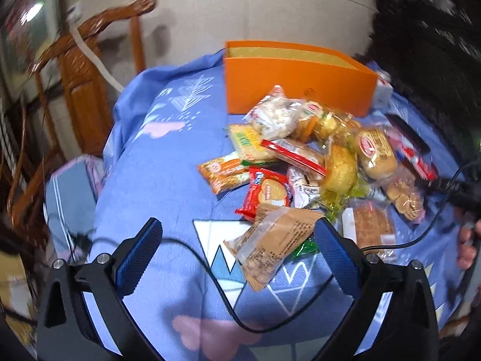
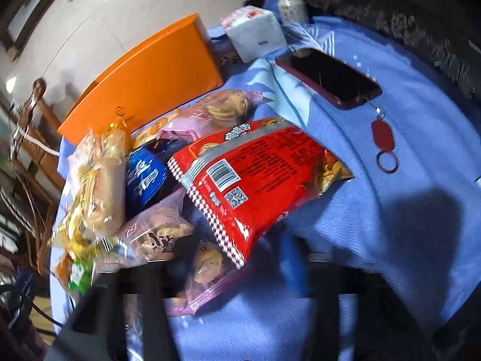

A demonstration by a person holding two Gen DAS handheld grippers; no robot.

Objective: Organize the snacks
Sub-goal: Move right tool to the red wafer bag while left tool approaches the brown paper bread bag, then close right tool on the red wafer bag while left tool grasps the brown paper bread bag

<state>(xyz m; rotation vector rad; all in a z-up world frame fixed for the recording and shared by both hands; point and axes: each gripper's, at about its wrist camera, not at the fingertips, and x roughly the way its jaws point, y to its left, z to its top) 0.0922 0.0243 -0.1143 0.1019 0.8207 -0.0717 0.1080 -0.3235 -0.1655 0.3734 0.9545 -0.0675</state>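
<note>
On the blue cloth [image 1: 168, 162] we see the snack pile [image 1: 303, 156] heaped before our orange box [image 1: 297, 87]. Our left gripper [image 1: 240, 258] is spread around a brown packet [image 1: 276, 240]; our right gripper [image 2: 228, 294] blurs, jaws apart, empty.

A: Your left wrist view looks steeply down and forward along its fingers [image 1: 141, 258] at the blue cloth [image 1: 168, 156], close above it, with the snack pile [image 1: 303, 162] ahead and the orange box [image 1: 288, 87] beyond.

B: And your right wrist view?

A: It sits even closer, tilted down at the pile [image 2: 168, 186] from the other side; the red chip bag [image 2: 255, 177] fills its middle, and its own gripper at the bottom edge is blurred.

B: What do your two views share?

A: The box [image 2: 156, 78], the pile, the cloth [image 2: 390, 156] and the phone [image 2: 330, 78], seen at the right edge [image 1: 412, 134] from the left wrist.
</note>
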